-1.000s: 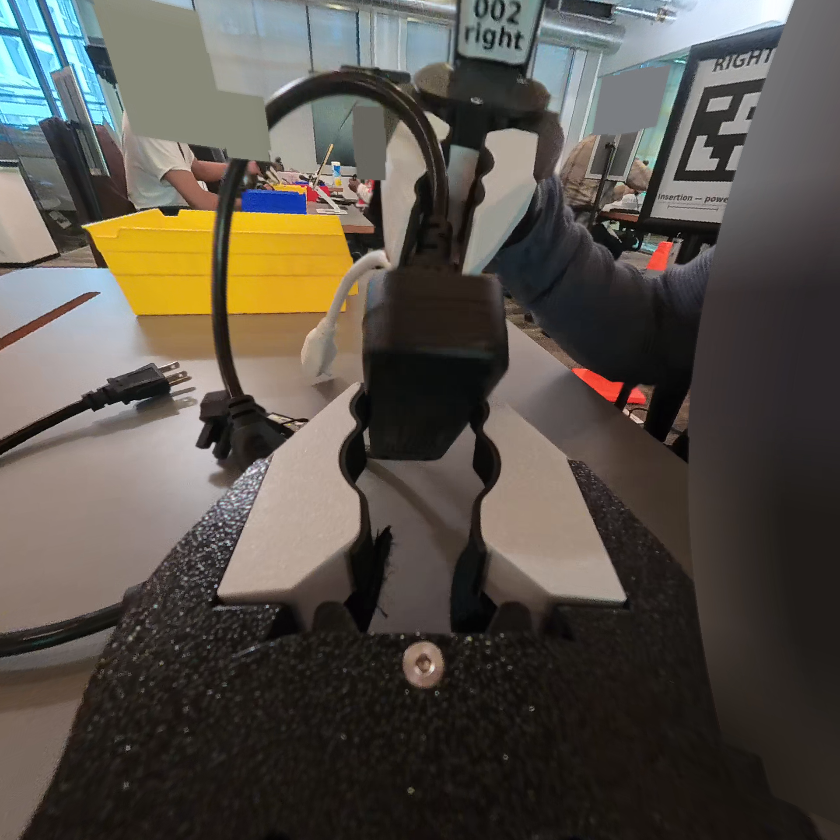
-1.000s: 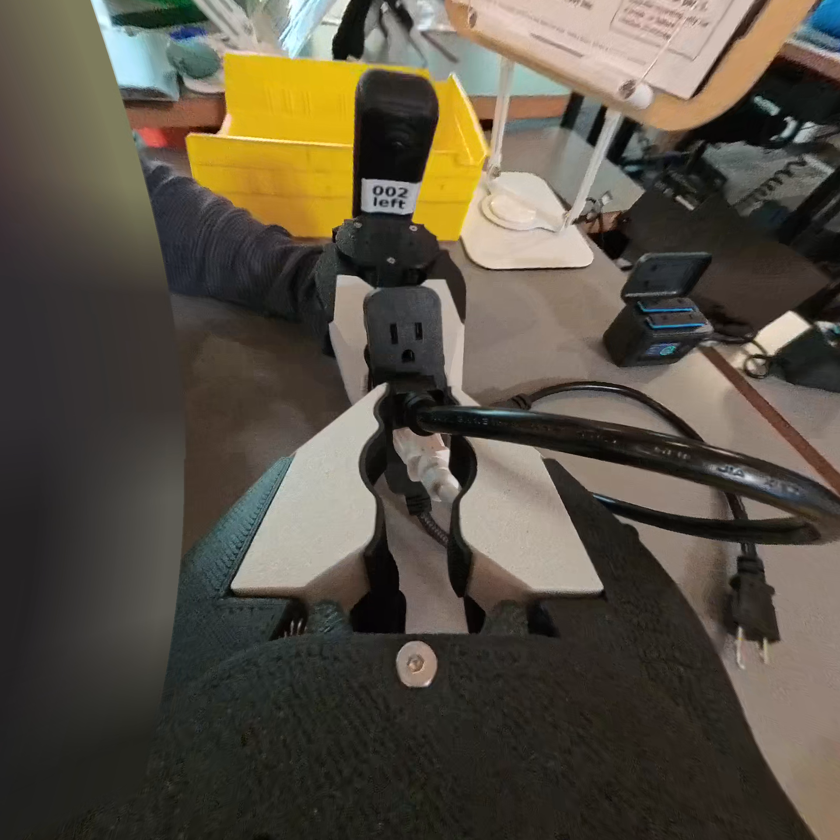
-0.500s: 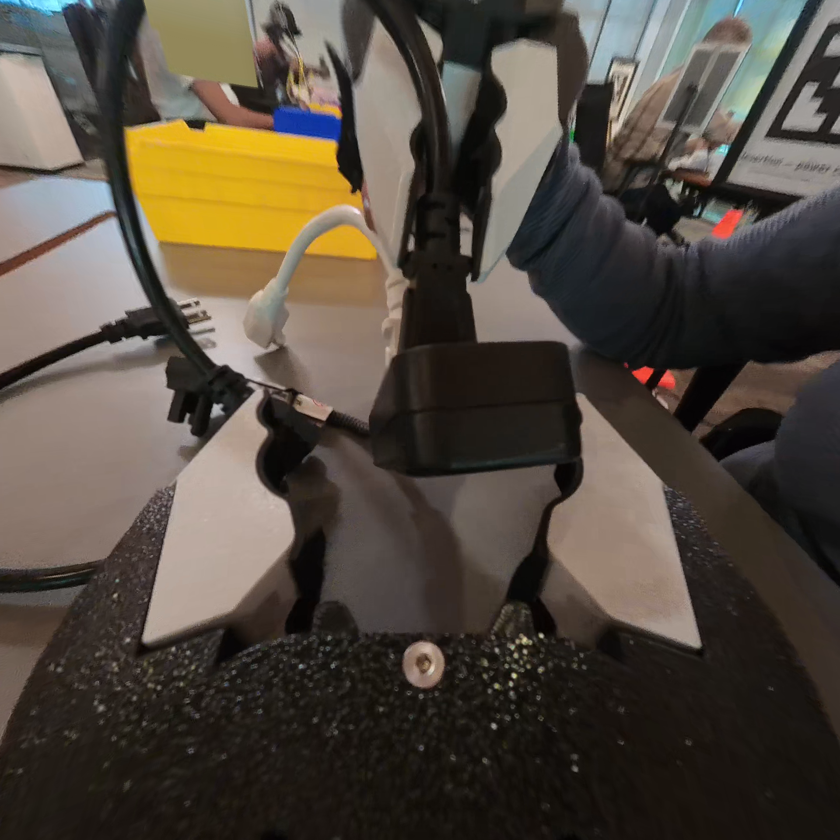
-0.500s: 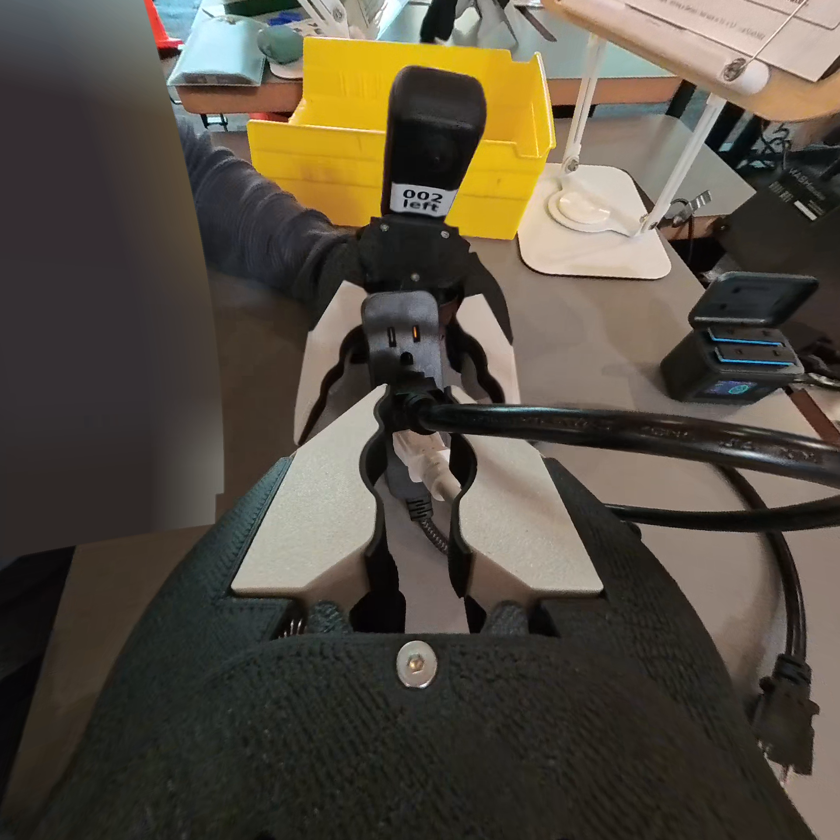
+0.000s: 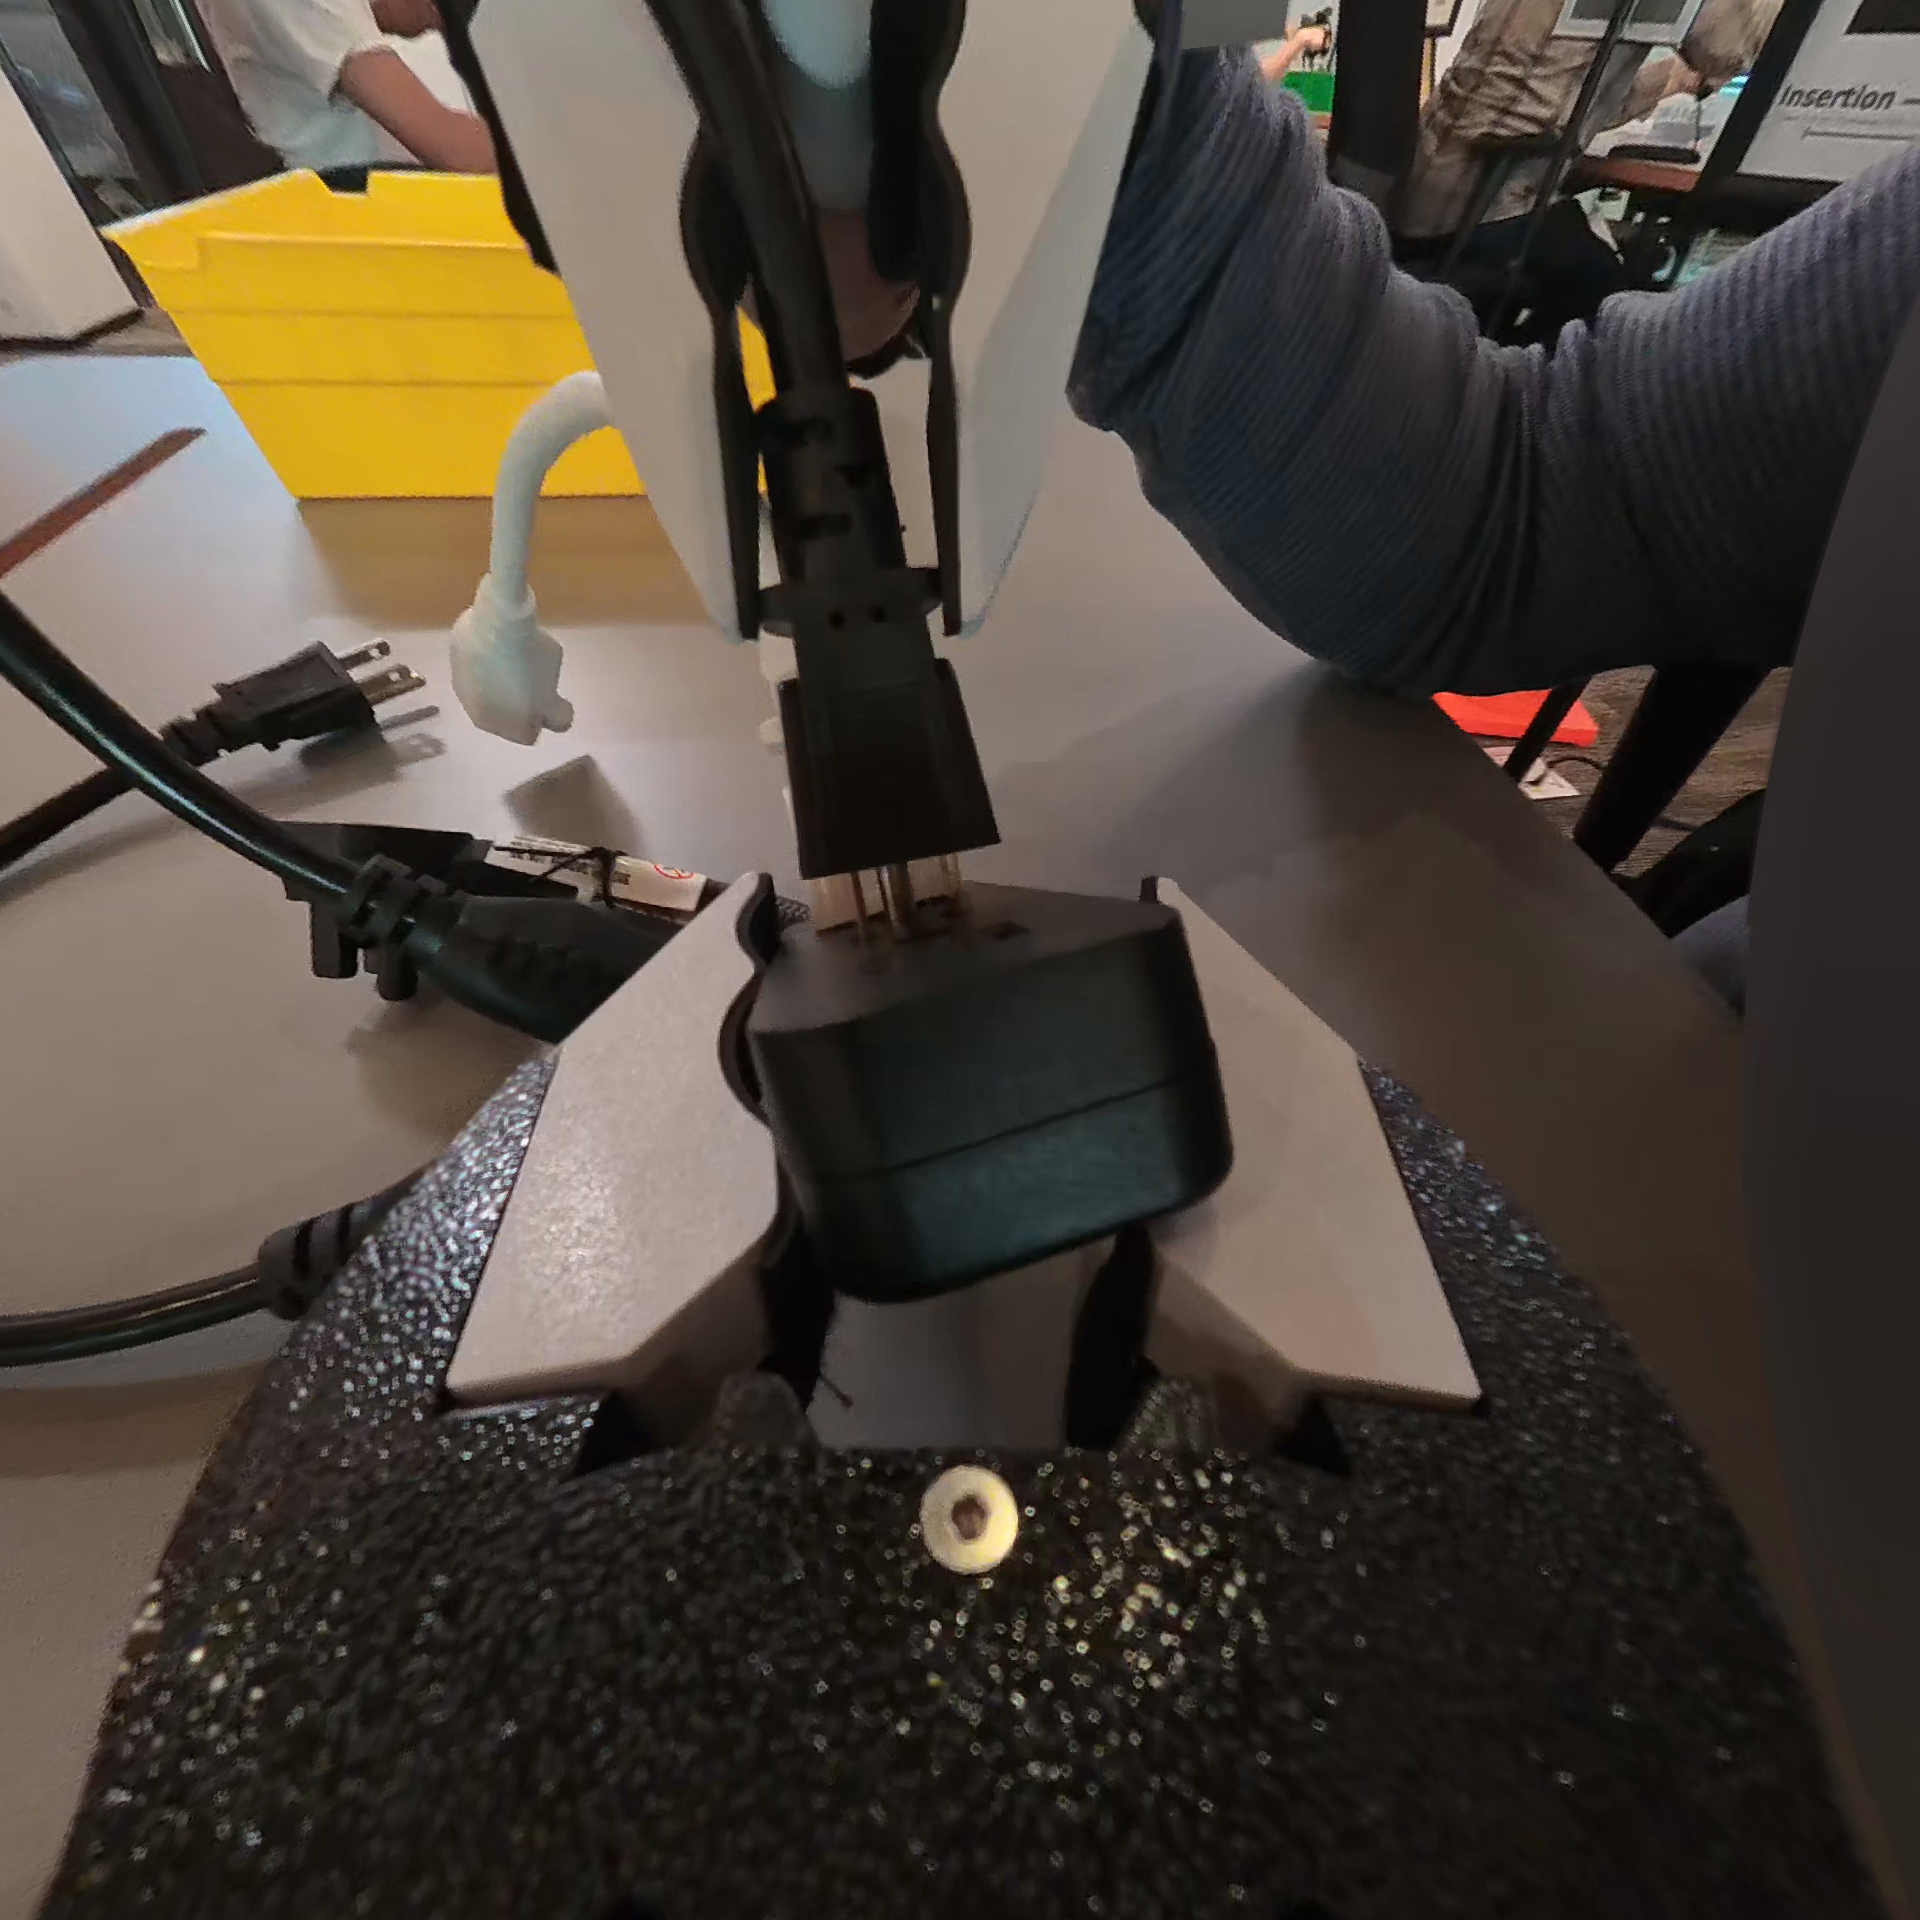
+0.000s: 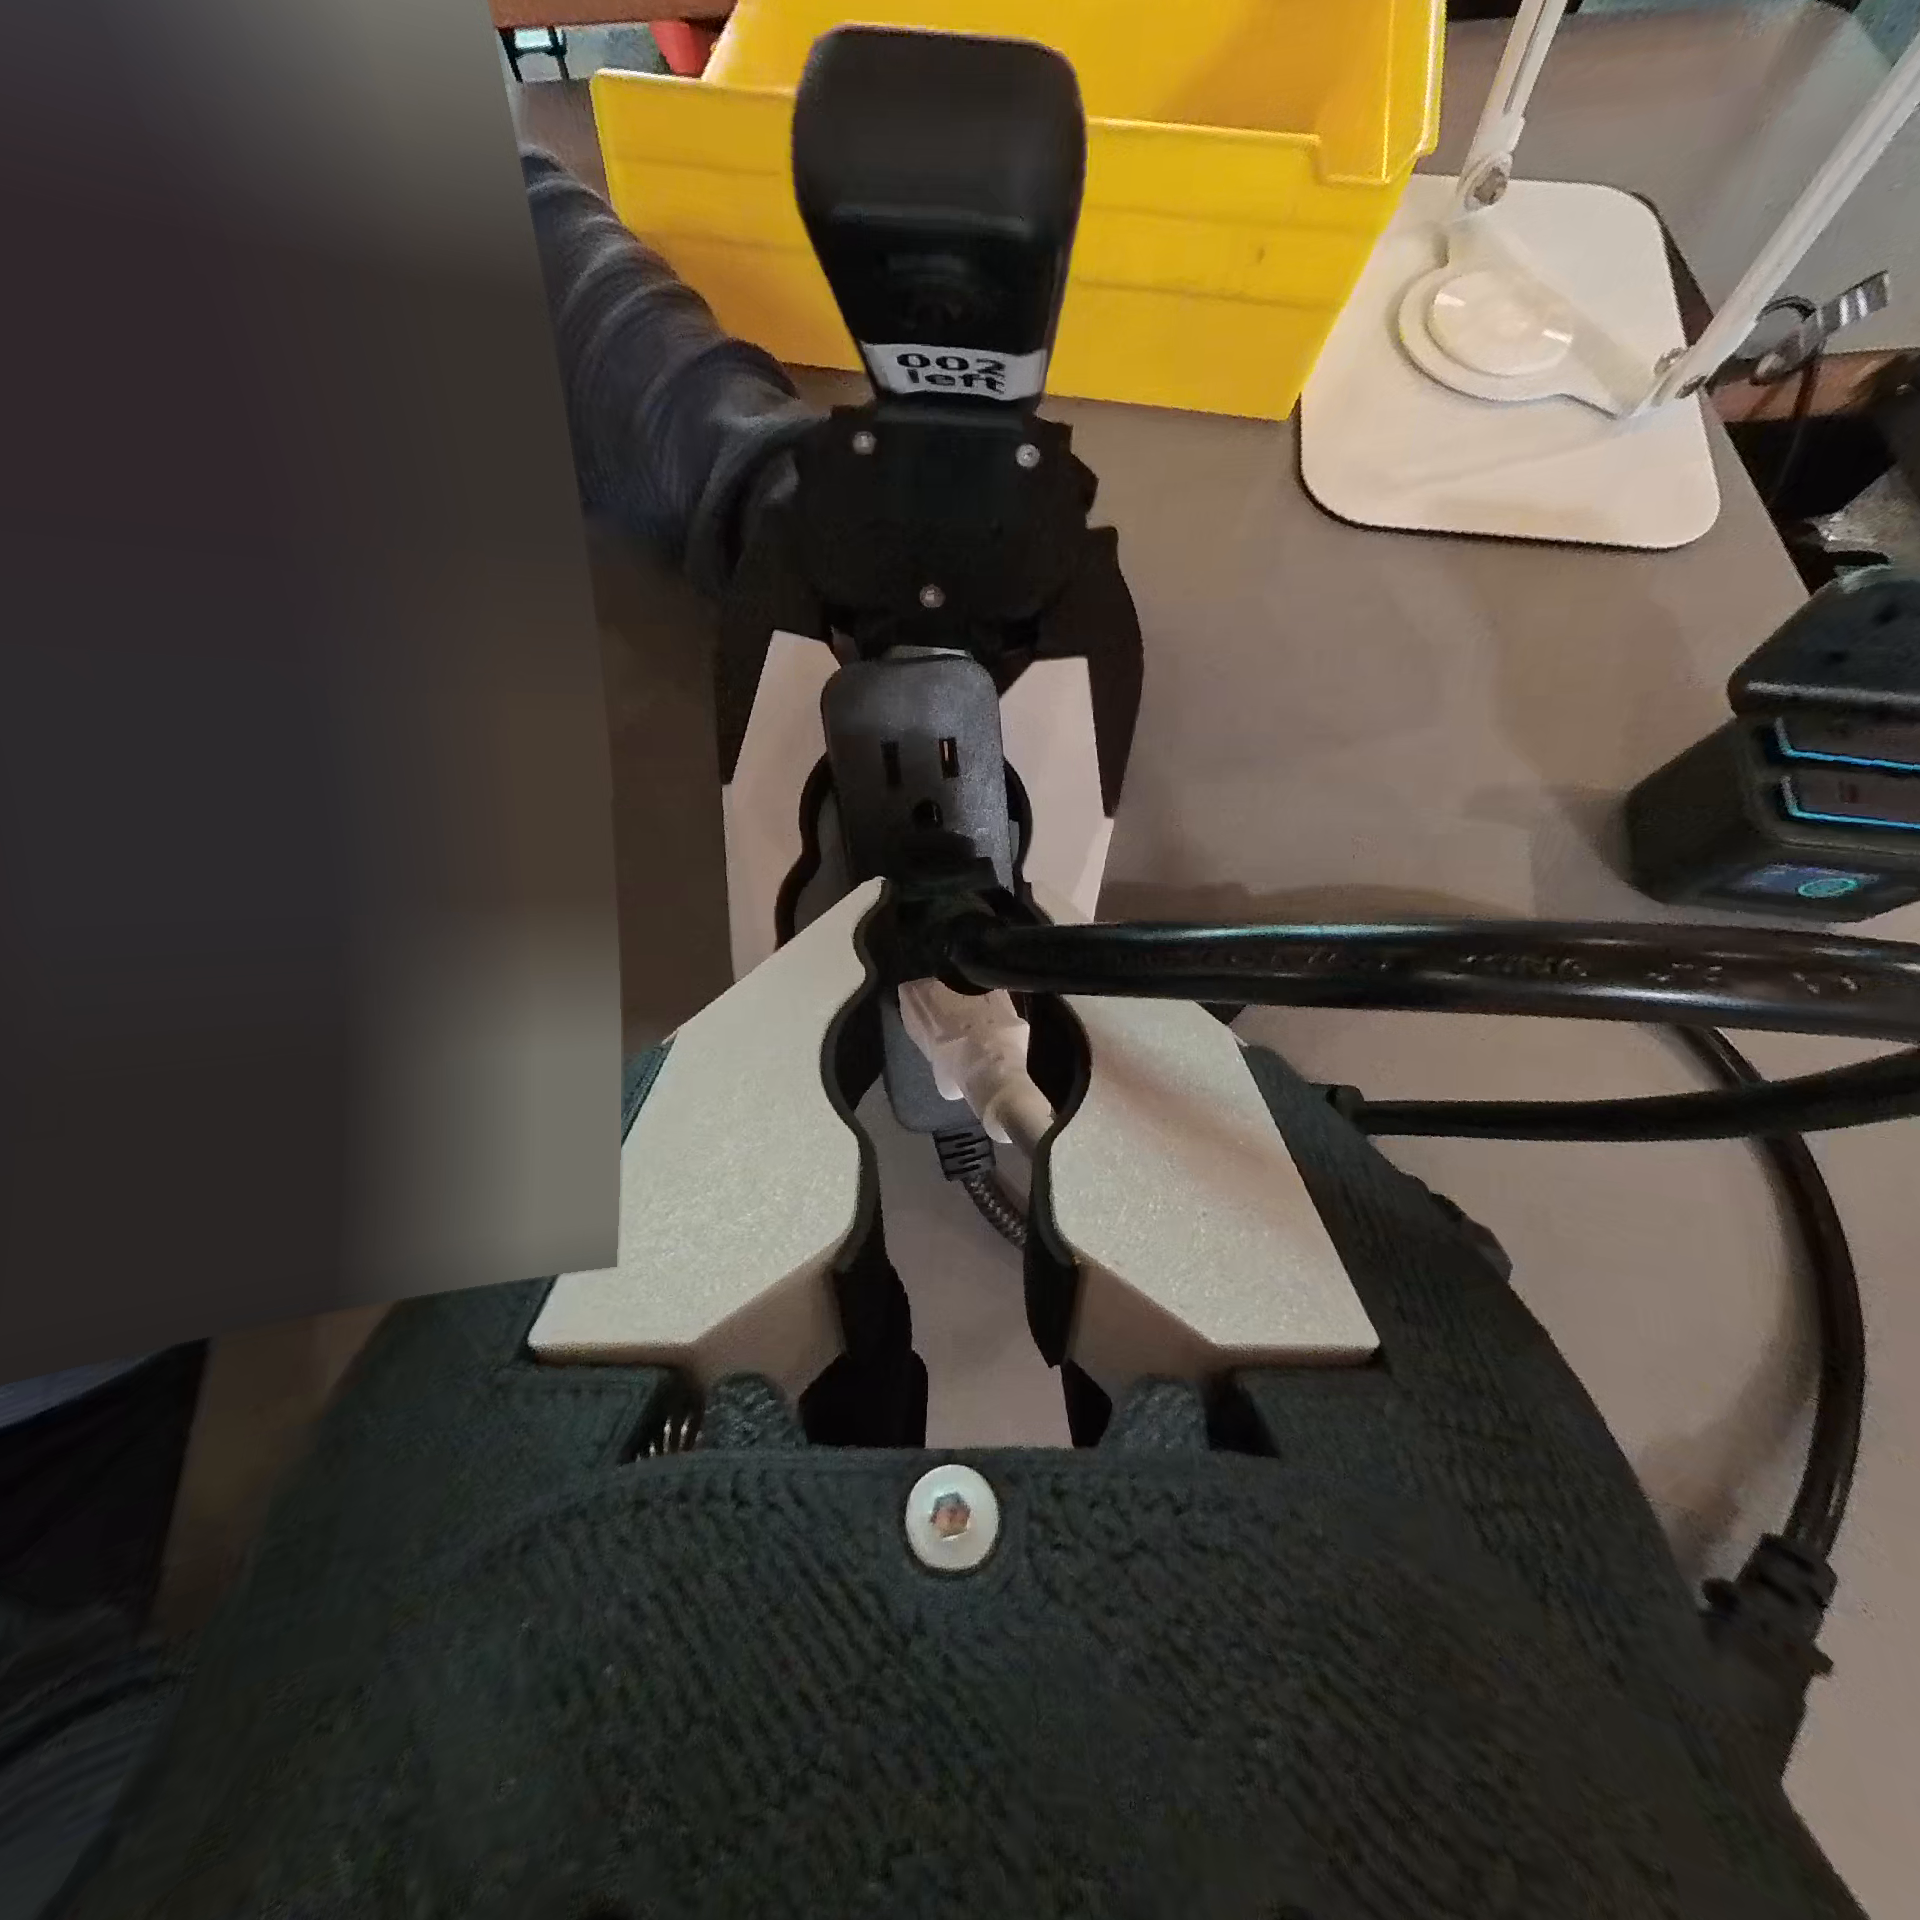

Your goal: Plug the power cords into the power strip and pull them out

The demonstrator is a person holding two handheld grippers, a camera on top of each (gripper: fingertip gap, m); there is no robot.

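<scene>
While your left gripper [image 5: 966,1049] clamps the black power strip [image 5: 987,1091] by its end, your right gripper [image 5: 847,613] pinches a black plug [image 5: 883,758] at twelve o'clock, prongs partly seated in the strip's face.

Handling: the strip looks rigid, light and smooth-sided, so judge it liable to twist under push; hold it across the body as you do. The plug is hard moulded plastic; grip its body, not the cord [image 6: 1455,966], which is thick and springy and will likely tug sideways.

In the right wrist view, a free socket [image 6: 920,769] shows at twelve o'clock beyond your right gripper [image 6: 951,935], and a white plug [image 6: 961,1049] sits in the strip just under the fingers.

Farther off, at ten o'clock, a loose black plug [image 5: 301,696] and a white plug [image 5: 509,665] lie on the table [image 5: 208,1091]; a yellow bin [image 5: 395,353] stands beyond.

Writing: a sticker on the left gripper's camera [image 6: 935,197], a tag [image 5: 613,878] on the strip's cord and a distant sign bear print, not reported.
</scene>
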